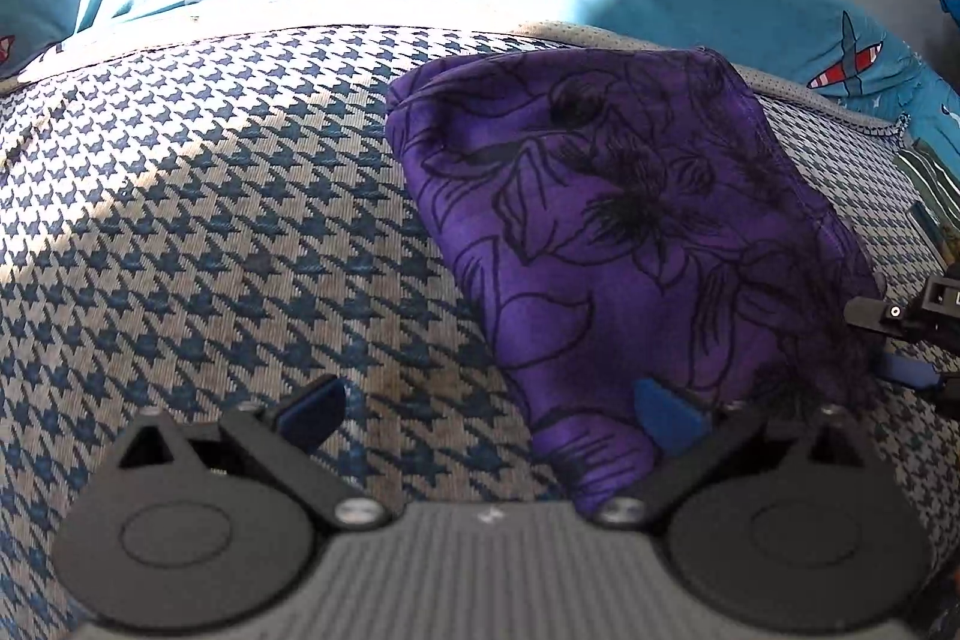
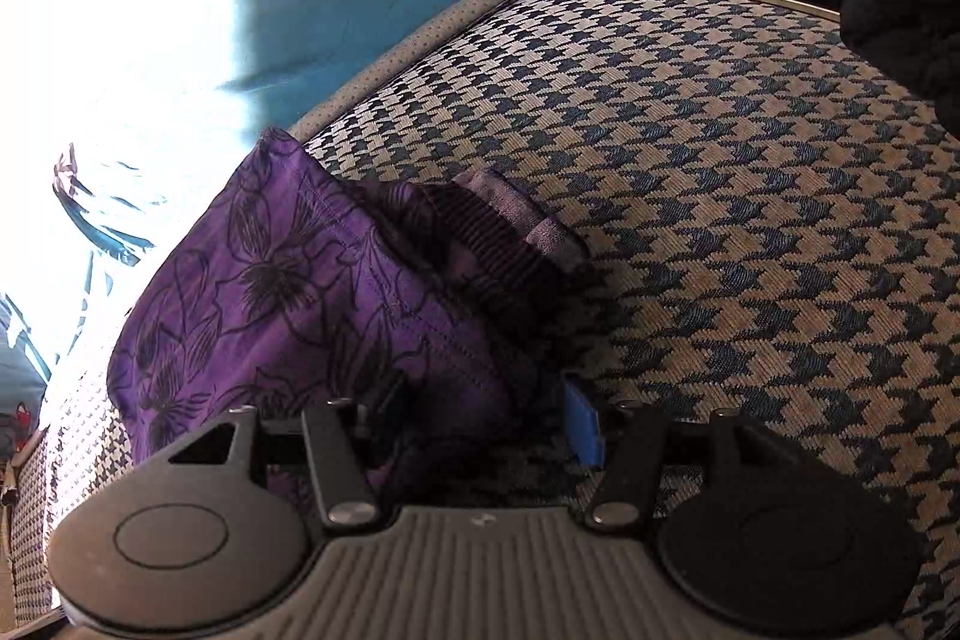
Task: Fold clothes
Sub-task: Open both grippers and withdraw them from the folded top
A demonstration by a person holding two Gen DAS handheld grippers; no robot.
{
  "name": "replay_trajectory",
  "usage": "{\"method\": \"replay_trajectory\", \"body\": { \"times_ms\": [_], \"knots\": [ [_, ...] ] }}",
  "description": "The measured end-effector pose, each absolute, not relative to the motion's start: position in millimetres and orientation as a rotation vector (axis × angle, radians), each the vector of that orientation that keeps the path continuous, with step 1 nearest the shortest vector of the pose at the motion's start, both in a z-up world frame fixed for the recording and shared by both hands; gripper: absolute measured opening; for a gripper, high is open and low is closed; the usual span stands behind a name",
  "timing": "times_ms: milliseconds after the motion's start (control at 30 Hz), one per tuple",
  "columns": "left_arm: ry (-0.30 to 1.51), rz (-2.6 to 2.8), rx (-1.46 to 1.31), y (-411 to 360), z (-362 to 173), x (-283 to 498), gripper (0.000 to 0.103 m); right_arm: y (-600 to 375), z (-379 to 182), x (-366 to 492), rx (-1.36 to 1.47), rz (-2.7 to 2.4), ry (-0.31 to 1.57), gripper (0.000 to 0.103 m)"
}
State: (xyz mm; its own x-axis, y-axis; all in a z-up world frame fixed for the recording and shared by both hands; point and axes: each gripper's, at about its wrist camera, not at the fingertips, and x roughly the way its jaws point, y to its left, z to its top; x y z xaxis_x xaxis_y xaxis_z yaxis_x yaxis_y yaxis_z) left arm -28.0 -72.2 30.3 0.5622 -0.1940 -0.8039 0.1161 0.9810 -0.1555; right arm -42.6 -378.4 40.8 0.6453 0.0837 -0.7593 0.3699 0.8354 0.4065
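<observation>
The purple garment (image 1: 630, 232), already folded into a compact bundle, lay on the houndstooth bed (image 1: 210, 220), with a blue sheet (image 1: 750, 10) beyond it at twelve o'clock in the left wrist view. The left gripper (image 1: 486, 415) stood wide open: one blue pad hung over bare houndstooth at nine o'clock of the bundle's near corner, the other rested against that corner without pinching it. The right gripper (image 2: 480, 421) had its jaws parted too, a dark fold of the garment (image 2: 312, 292) lying loosely between them and the blue pad (image 2: 583, 424) clear of the cloth, so I judged it released. A ribbed cuff or waistband (image 2: 516, 226) poked out at the bundle's two o'clock edge in the right wrist view. The fabric looked thin, light and limp, likely to slump and slide open if lifted by one layer. The thick folded edges near both grippers seemed the soundest places to grip, taking all layers together.
</observation>
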Motion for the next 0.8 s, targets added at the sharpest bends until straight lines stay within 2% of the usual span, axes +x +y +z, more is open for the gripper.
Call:
{"method": "replay_trajectory", "body": {
  "times_ms": [200, 333, 567, 800],
  "knots": [
    [0.914, -0.174, -0.049, -74, 46, -60, 0.103, -380, 45, -51, 0.623, -0.178, 0.858, 0.058],
    [0.92, -0.166, -0.038, -69, 47, -79, 0.103, -372, 48, -58, 0.604, -0.178, 0.853, 0.067],
    [0.926, -0.139, 0.026, -67, 49, -92, 0.103, -352, 51, -71, 0.564, -0.137, 0.858, 0.074],
    [0.98, -0.118, 0.078, -72, 38, -99, 0.103, -338, 51, -77, 0.492, -0.138, 0.879, 0.075]
  ]
}}
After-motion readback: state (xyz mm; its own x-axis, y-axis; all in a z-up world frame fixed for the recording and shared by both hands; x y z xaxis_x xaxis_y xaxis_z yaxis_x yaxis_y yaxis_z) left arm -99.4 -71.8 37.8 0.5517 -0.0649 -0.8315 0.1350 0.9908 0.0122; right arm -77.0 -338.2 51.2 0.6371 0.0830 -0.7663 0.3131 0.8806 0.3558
